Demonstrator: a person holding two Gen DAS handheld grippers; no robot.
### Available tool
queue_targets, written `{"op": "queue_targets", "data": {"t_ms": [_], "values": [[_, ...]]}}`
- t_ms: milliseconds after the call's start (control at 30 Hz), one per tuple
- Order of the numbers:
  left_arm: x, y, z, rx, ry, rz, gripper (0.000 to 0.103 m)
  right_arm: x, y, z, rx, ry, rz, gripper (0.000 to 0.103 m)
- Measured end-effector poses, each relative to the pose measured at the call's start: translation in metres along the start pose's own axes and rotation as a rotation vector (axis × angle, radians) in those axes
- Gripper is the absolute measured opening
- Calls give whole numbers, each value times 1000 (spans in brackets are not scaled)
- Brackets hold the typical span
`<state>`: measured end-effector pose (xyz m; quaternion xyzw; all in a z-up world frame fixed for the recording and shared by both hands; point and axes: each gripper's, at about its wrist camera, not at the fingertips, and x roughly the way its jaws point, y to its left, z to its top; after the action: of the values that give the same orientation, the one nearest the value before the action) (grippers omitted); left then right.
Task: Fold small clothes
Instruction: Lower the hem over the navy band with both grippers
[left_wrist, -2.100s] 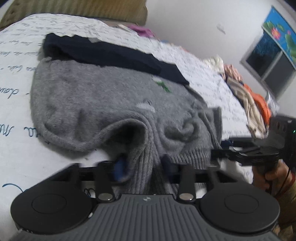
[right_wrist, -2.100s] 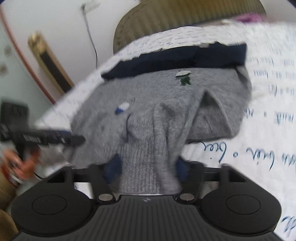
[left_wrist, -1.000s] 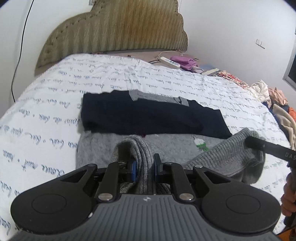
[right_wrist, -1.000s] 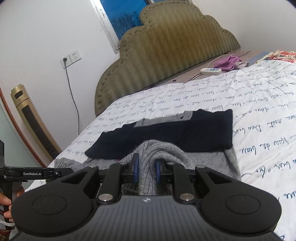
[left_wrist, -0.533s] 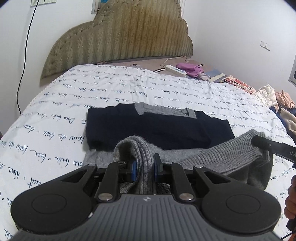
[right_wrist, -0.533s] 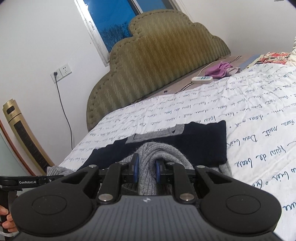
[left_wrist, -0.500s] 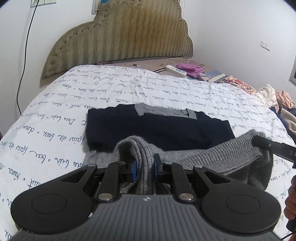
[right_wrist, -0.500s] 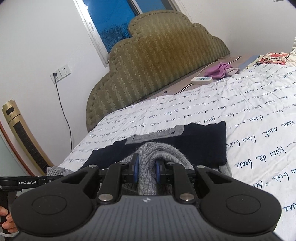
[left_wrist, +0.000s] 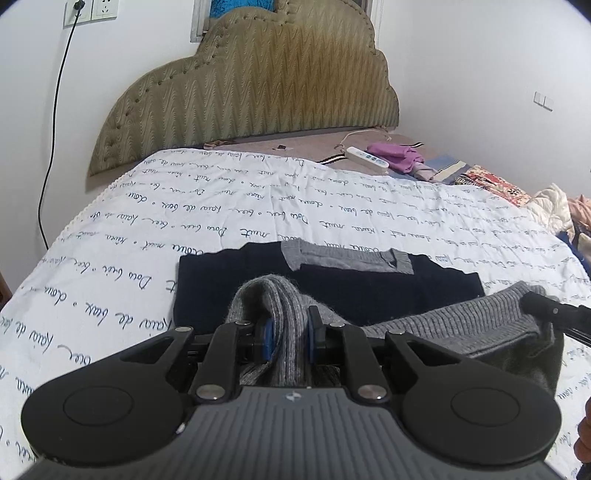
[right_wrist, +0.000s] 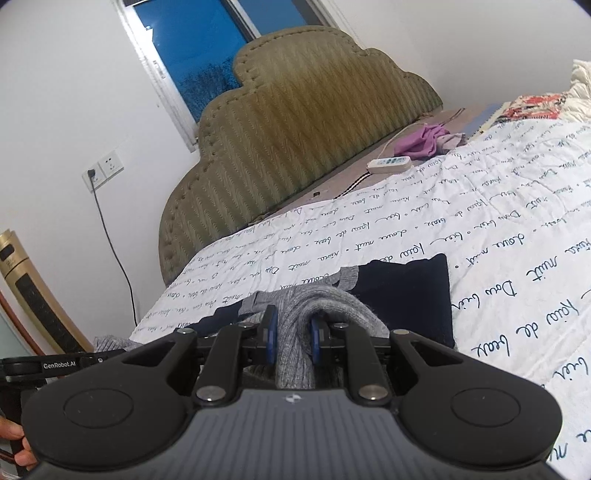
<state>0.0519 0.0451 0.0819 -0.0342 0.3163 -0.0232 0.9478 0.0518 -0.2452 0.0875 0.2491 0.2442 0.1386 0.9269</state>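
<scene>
Both the left gripper (left_wrist: 287, 339) and right gripper (right_wrist: 291, 341) have jaws nearly closed, each pinching a bunch of the grey sweater's (left_wrist: 450, 325) ribbed hem, low centre of frame. Carry both corners level toward the collar, keeping the hem taut. Beyond: printed bed (left_wrist: 258, 206) cover, padded headboard (left_wrist: 258, 85), white walls

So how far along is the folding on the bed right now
Done: the navy garment lies folded flat on the bedspread. In hand: the grey sweater is mid-fold, with the left tongs and the right tongs each clamped on its ribbed edge, lifted toward the navy piece. Left: laying that edge down and finishing the sweater. A heap of loose clothes at the bed's far right edge looks unfolded.
</scene>
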Motion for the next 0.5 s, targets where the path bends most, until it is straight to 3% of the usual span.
{"op": "queue_targets", "data": {"t_ms": [300,500], "values": [[38,6,15,22,30,50,16,31,-10,9,26,17,-35,17],[62,23,15,-59,79,49,15,43,-21,12,41,33,-61,17]]}}
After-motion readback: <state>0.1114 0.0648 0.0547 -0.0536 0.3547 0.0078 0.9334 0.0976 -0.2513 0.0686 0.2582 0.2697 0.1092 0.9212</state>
